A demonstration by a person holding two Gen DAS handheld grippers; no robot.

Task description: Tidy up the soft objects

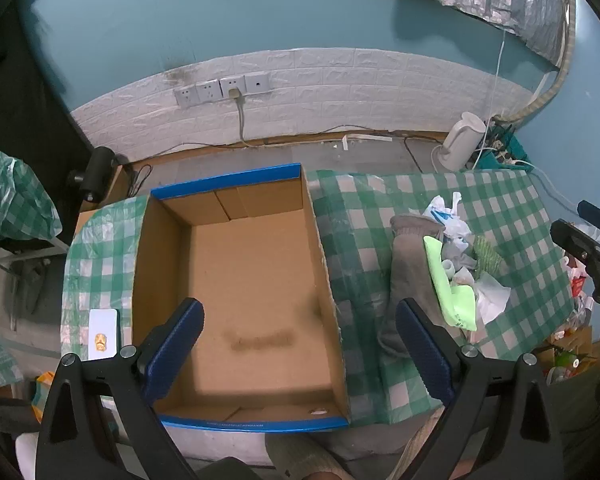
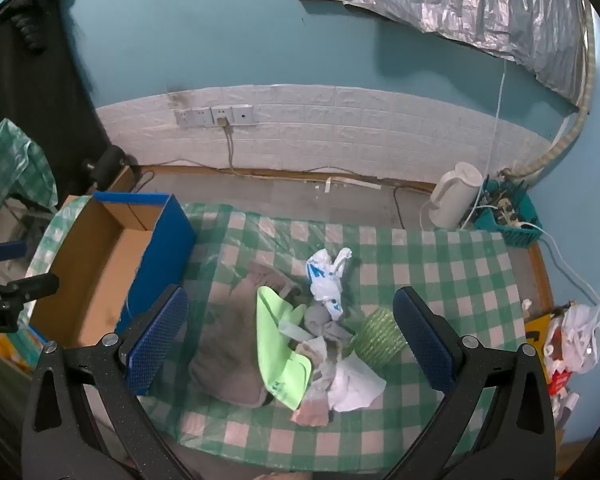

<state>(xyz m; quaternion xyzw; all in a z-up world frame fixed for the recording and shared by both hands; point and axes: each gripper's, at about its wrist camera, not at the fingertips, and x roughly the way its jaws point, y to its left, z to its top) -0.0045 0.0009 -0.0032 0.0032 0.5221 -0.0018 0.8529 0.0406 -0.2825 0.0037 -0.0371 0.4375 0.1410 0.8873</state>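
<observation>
Left wrist view: left hand-held gripper (image 1: 300, 354) spread wide, holding nothing, hovering over the empty blue-edged cardboard box (image 1: 244, 276) at the left end of the green-checked worktop (image 1: 516, 200).

Right wrist view: right hand-held gripper (image 2: 290, 344) wide open, empty, above the pile mid-worktop: grey fabric pouch (image 2: 228, 344), lime-green cloth (image 2: 278, 352), white plastic bag (image 2: 324, 276), crumpled tissues (image 2: 352, 384).

Sorting looks not yet begun. Next: descend, pinch one soft item, carry it to the box.
</observation>
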